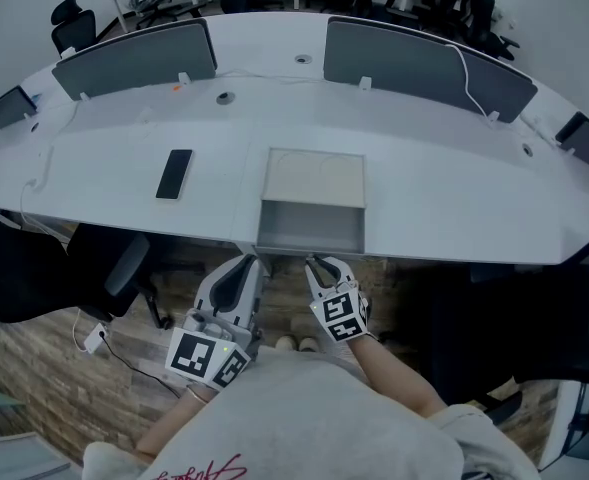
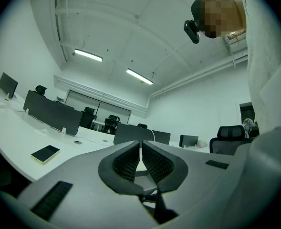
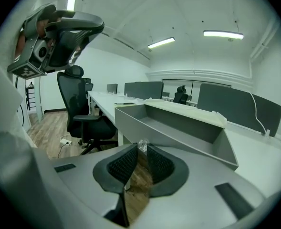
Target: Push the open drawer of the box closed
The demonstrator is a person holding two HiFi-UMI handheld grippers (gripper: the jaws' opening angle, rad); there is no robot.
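Left gripper (image 1: 244,265): jaws pressed together, empty. Right gripper (image 1: 320,265): jaws a sliver apart, seemingly empty, which only its own view shows. Both sit just short of the drawer (image 1: 310,226), which juts from the box (image 1: 314,176) past the desk (image 1: 454,198) edge. Phone (image 1: 174,173) lies beyond, to the left.

- Pretty bright overall with a cool, greenish-white cast. The light comes from the long fluorescent ceiling strips (image 2: 88,55), which blow out to pure white in both gripper views.
- The curved white desk top (image 1: 424,158) is evenly lit and a bit washed out, with no hard shadows on it.
- It gets dim under the desk: the brown wood-plank floor (image 1: 44,388) looks murky and the black office chair (image 1: 109,263) is nearly a silhouette.
- The open grey drawer (image 1: 311,230) is shaded inside.
- There's heavy fisheye everywhere: straight edges bow, and the gripper views have black corners.
- Stuff right at the lens is soft.
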